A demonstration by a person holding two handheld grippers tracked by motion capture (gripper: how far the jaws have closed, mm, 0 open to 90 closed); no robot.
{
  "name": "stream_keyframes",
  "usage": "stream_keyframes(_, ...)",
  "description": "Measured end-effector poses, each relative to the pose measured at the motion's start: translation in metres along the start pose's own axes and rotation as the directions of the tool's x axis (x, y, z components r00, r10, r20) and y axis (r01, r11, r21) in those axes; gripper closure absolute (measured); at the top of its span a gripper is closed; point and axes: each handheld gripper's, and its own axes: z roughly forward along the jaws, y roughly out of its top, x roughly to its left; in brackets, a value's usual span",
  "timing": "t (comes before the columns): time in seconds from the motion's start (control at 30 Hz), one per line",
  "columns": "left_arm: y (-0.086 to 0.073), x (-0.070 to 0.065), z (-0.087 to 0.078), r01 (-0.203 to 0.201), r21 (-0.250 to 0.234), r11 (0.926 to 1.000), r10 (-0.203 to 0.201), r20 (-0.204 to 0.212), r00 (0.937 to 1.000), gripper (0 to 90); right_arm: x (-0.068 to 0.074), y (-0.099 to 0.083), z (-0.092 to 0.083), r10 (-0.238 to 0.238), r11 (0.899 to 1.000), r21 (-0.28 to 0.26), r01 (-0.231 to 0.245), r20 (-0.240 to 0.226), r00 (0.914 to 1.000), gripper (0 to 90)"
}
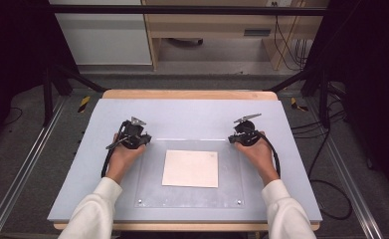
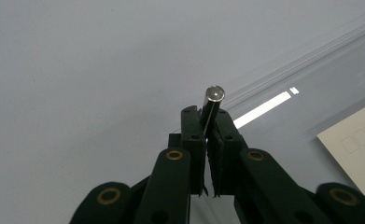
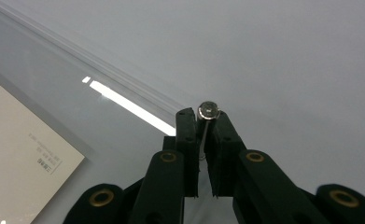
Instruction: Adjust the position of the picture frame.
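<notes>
A: How is the left tool (image 2: 208, 122) held, and why?

B: Its jaws are pressed together on a small dark cylinder with a silver end, probably a bolt or a pin (image 2: 213, 103). It is gripped by its shaft, so that the round end is left free beyond the jaw tips. This is judged to be for placing it into something.

A: And the right tool (image 3: 203, 122)?

B: The same is seen there. A bolt with a socket head (image 3: 208, 111) is pinched between the jaws, head outward.

A: Where are the tools kept?

B: In the high view the left tool (image 1: 133, 134) and the right tool (image 1: 245, 133) are held near the two far corners of a clear plate (image 1: 152, 191), which lies on the grey worktop (image 1: 192, 114). Perhaps the bolts are meant for those corners, since two fasteners are seen at the near corners already.

A: What is under the plate?

B: A cream sheet of paper (image 1: 190, 168) is kept flat at its middle, it seems under the plate, well apart from both tools.
</notes>
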Motion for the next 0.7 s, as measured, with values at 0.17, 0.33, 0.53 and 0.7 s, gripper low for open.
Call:
stream_keyframes(0.17, -0.001, 0.0, 0.002, 0.008, -0.003, 1.0, -0.008, -0.004, 1.0, 84.9, 0.0, -0.003, 0.002, 0.005, 1.0, -0.012, -0.005, 0.008, 1.0, 84.5)
stream_keyframes(0.33, -0.003, -0.001, 0.003, 0.011, -0.003, 0.9999, -0.011, -0.01, 0.9999, 84.8, 0.001, -0.004, 0.003, 0.004, 1.0, -0.012, -0.004, 0.015, 0.9999, 84.6)
stream_keyframes(0.53, -0.005, -0.007, -0.001, -0.004, -0.034, 0.9994, 0.002, -0.063, 0.998, 82.6, 0.004, -0.007, 0.0, 0.001, 0.999, -0.037, 0.001, 0.052, 0.9986, 74.8)
stream_keyframes(0.7, -0.006, -0.014, -0.012, -0.012, -0.123, 0.9924, -0.007, -0.147, 0.989, 53.2, 0.01, -0.011, -0.02, -0.002, 0.985, -0.168, 0.025, 0.136, 0.9907, 48.0)
